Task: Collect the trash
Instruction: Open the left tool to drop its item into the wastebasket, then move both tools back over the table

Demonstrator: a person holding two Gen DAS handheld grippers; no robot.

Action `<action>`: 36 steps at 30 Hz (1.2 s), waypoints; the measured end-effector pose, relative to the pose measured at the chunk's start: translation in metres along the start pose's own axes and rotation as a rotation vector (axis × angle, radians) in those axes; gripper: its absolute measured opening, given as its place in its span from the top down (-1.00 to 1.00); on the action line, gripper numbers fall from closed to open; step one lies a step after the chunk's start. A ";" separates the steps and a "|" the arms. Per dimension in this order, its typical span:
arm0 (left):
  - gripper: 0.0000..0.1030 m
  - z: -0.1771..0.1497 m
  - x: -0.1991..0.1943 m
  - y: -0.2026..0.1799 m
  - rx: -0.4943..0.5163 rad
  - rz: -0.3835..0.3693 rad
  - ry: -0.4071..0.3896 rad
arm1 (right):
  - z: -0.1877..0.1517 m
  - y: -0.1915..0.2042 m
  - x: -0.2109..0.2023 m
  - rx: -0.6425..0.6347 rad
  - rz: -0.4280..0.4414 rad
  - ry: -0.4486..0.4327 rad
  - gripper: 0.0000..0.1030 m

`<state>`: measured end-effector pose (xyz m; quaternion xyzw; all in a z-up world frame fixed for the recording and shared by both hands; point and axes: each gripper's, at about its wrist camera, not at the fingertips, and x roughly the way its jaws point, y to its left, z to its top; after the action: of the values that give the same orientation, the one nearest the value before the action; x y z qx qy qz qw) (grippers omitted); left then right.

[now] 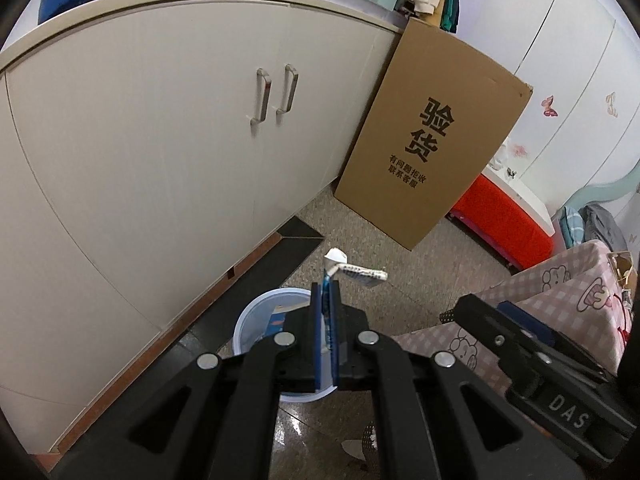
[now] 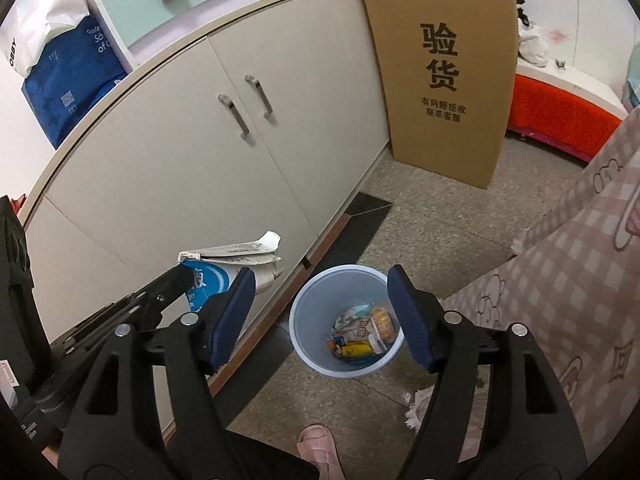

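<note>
2 grippers hang over the bin (image 2: 346, 322) — left gripper (image 1: 326, 292) pinches a flattened carton (image 1: 352, 270). Right gripper (image 2: 322, 312) stands spread, empty, the carton at its 10 o'clock.

The right gripper (image 2: 322, 312) hangs wide apart over the bin (image 2: 316, 300) — wrappers (image 2: 362, 334) lie in its bottom. At left, the left gripper (image 2: 182, 276) clamps a flattened carton (image 2: 230, 268) beside the cabinet (image 2: 180, 160) — a pink slipper (image 2: 318, 446) shows below.
</note>
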<state>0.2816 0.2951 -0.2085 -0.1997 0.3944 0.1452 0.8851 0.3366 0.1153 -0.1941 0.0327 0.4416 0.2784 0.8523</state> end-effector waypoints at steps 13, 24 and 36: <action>0.93 0.009 0.010 -0.017 0.016 0.000 0.014 | 0.004 -0.011 -0.024 0.044 -0.021 -0.112 -0.37; 0.10 0.021 0.014 -0.040 0.042 0.011 -0.017 | 0.006 -0.029 -0.028 0.118 -0.033 -0.134 -0.38; 0.01 0.013 -0.015 -0.040 0.012 -0.024 -0.014 | 0.004 -0.029 -0.071 0.122 -0.018 -0.180 -0.38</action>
<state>0.2968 0.2648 -0.1799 -0.1979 0.3867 0.1338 0.8907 0.3198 0.0562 -0.1483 0.1055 0.3796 0.2391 0.8875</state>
